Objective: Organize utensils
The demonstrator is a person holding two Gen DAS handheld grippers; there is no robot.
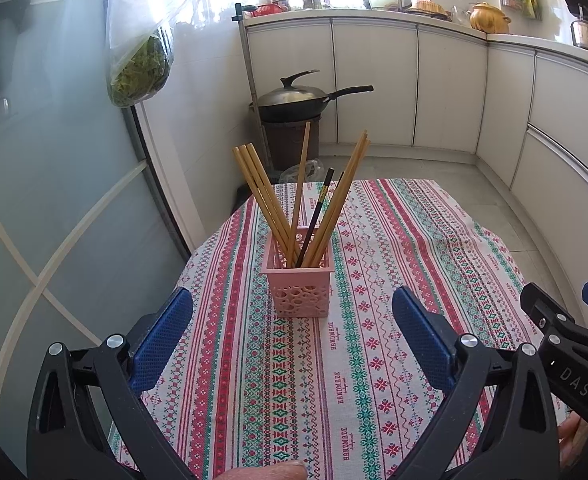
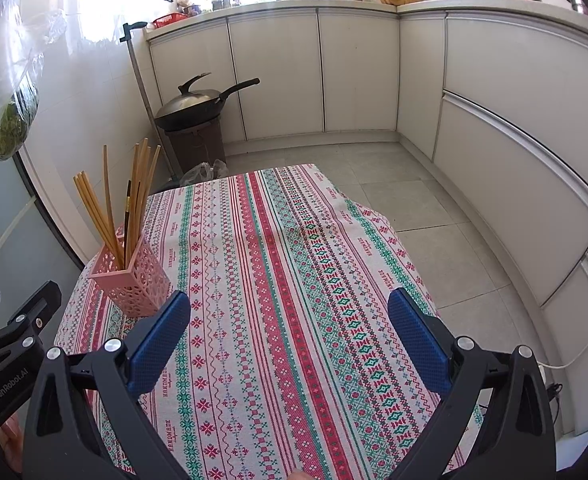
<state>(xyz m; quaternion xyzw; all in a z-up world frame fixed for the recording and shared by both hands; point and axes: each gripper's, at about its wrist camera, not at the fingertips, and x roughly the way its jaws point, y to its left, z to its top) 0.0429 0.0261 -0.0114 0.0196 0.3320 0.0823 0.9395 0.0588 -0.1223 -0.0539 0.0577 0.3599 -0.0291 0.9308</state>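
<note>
holder (image 1: 299,280): pink, pierced circle pattern
chopsticks (image 1: 262,196): tan wood; one black (image 1: 315,216)
tablecloth (image 2: 294,280): red, green, white stripes
gripper pads (image 1: 162,344): blue
wok (image 2: 192,106): dark grey

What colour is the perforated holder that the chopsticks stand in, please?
Pink; the holder shows best in the left wrist view.

The basket (image 1: 299,276) stands on the desk (image 1: 393,260), and the chopsticks (image 1: 262,196) stand in it. Behind the desk, on the floor, a wok (image 1: 294,100) rests on a bin (image 1: 290,140), before the cabinets (image 1: 373,80).
</note>
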